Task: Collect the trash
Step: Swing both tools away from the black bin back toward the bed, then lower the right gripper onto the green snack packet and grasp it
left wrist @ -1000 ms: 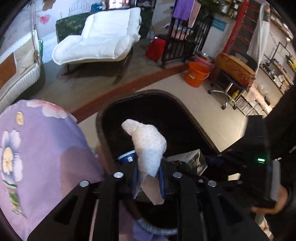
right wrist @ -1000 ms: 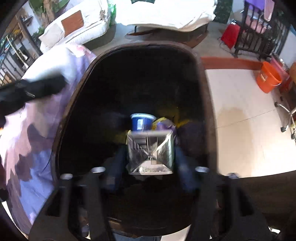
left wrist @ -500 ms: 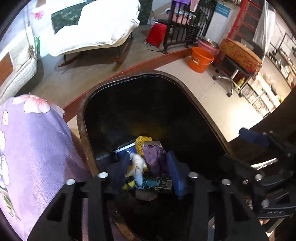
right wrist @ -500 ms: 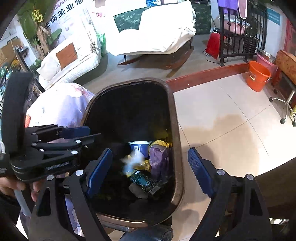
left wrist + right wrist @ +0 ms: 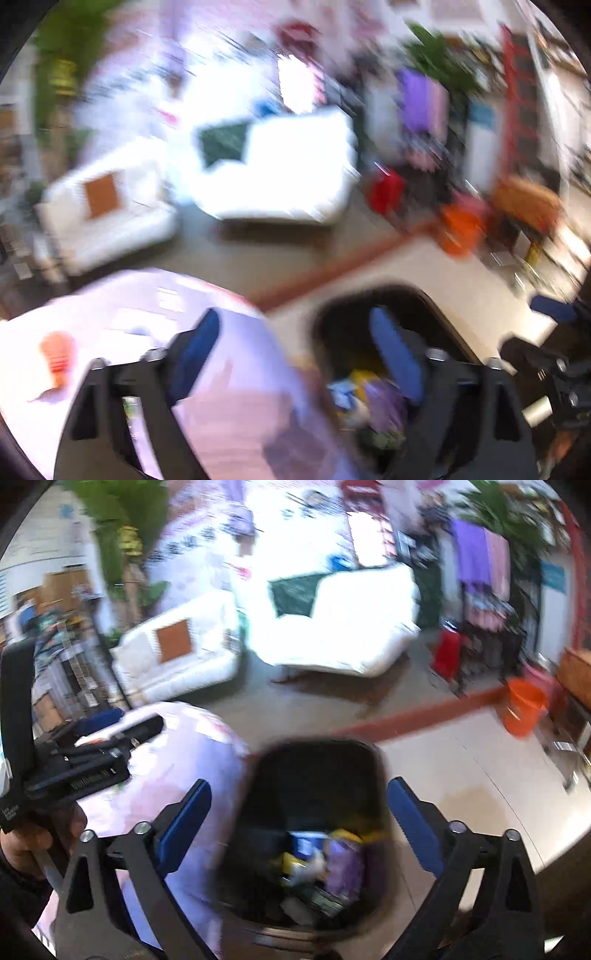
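A: Left wrist view, heavy motion blur. Left tool (image 5: 295, 354) spread wide, nothing between its blue pads. Black bin (image 5: 436, 302) at lower right of frame; trash heap (image 5: 373, 402) in its bottom, yellow, purple and blue scraps. Flowered bench cloth (image 5: 122, 325) fills lower left, with an orange object (image 5: 57, 354) on it at far left, too smeared to name.

B: Is that orange thing more trash?

A: Possibly; I cannot tell what it is. If it is light plastic or paper, a pinch across its middle should do, with little squeeze needed.

B: Right wrist view?

A: Right tool (image 5: 299, 823) also wide, carrying nothing. Bin lower centre, the heap (image 5: 321, 860) showing wrappers and a small blue cup: light, crushable, some probably slick film. Left tool appears at left edge over the cloth.

B: Anything fragile?

A: Nothing visible.
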A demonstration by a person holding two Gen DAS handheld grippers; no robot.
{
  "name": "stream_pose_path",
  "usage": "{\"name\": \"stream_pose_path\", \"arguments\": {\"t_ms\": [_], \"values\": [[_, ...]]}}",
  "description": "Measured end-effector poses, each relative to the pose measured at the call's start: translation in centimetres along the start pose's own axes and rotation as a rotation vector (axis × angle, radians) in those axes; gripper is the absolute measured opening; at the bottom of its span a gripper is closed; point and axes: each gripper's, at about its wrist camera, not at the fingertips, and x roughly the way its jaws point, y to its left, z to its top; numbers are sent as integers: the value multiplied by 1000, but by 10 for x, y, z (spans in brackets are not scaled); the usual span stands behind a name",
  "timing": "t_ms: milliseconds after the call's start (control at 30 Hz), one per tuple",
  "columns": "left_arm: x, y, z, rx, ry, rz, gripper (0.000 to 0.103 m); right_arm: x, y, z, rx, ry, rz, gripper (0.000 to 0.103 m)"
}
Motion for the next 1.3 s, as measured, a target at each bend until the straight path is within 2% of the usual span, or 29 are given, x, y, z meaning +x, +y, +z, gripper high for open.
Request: {"name": "stream_pose_path", "arguments": {"t_ms": [67,167,233,400,467,567,667,833,967,1300], "values": [[-33,42,-5,-69,-63,52,94,1,35,9,-47,-14,90,98],[-68,103,-17,-120,-73,163,96,17,93,18,-138,18,171,98],[-91,145,-29,-143,-50,266,97,41,140,21,-227,80,214,98],[-153,243,-72,-253,-15,501,97,115,246,3,-453,210,266,96],[-178,269,-87,-295,-10,566,98,147,277,-5,-518,269,259,84],[-206,300,-110,-336,10,643,98,180,315,-19,-647,348,263,81],[-224,326,-133,-378,25,669,98,205,331,-35,-724,435,273,81],[-228,356,-147,-426,42,648,98,221,339,-41,-783,472,222,81],[-221,356,-154,-420,34,631,98,232,346,-42,-791,491,187,81],[-222,341,-153,-378,17,612,98,243,354,-53,-803,532,167,81]]}}
